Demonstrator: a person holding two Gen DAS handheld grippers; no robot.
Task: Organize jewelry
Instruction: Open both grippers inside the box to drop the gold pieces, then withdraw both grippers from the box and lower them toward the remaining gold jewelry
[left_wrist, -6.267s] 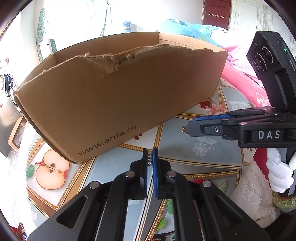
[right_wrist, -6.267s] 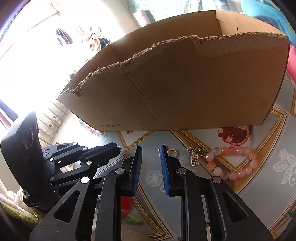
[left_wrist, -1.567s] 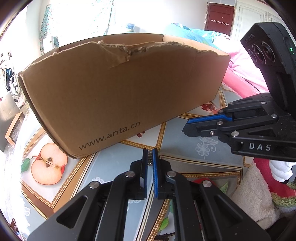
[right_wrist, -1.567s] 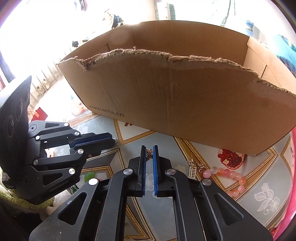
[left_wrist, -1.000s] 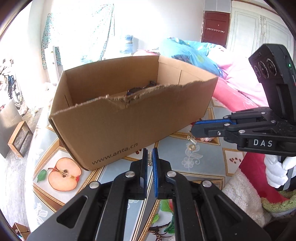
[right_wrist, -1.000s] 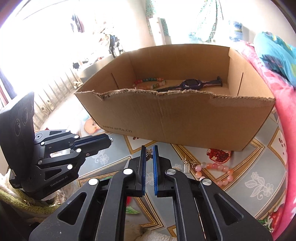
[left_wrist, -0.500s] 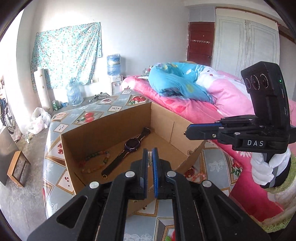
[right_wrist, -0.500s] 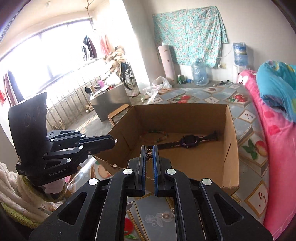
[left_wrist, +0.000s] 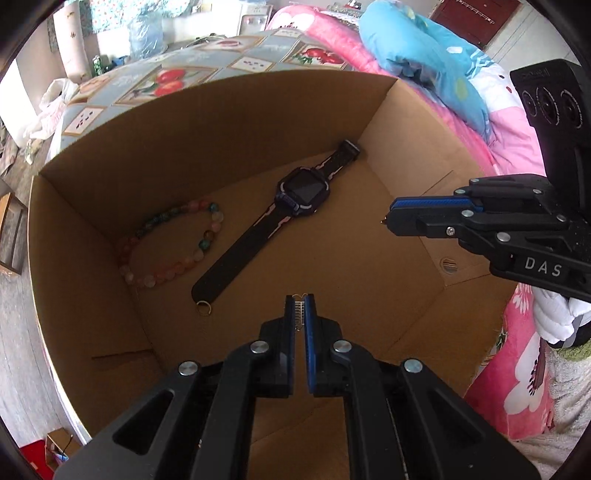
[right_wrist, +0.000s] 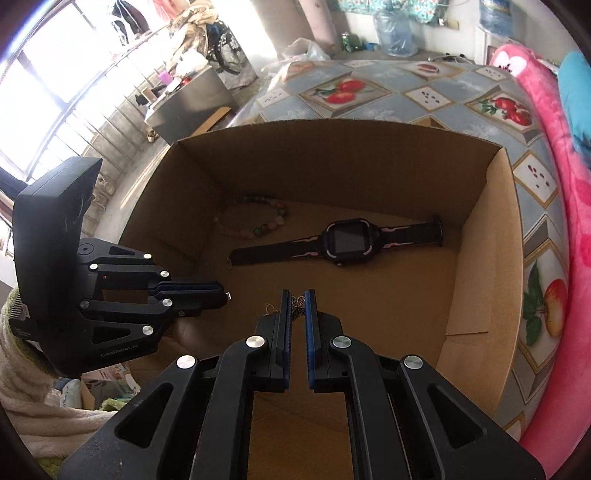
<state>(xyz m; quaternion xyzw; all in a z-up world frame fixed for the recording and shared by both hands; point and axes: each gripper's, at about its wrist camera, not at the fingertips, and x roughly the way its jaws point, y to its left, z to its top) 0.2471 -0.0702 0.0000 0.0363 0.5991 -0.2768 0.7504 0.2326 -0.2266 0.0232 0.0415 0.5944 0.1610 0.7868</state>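
The left gripper (left_wrist: 299, 306) pinches a small silver ladder-like charm (left_wrist: 298, 314), its length running along the fingers, above the cardboard box (left_wrist: 406, 110). The right gripper (right_wrist: 294, 304) clamps a butterfly-shaped pendant (right_wrist: 297, 308). Bare box floor lies beneath both; farther in, a watch (left_wrist: 303, 190) lies diagonally beside a bead bracelet (left_wrist: 173, 243) near the far wall.

We see daylight flooding from the overexposed window (right_wrist: 55, 85) at far left; the cardboard box (left_wrist: 240, 122) interior lies shaded, and fisheye curvature bends dark edges.
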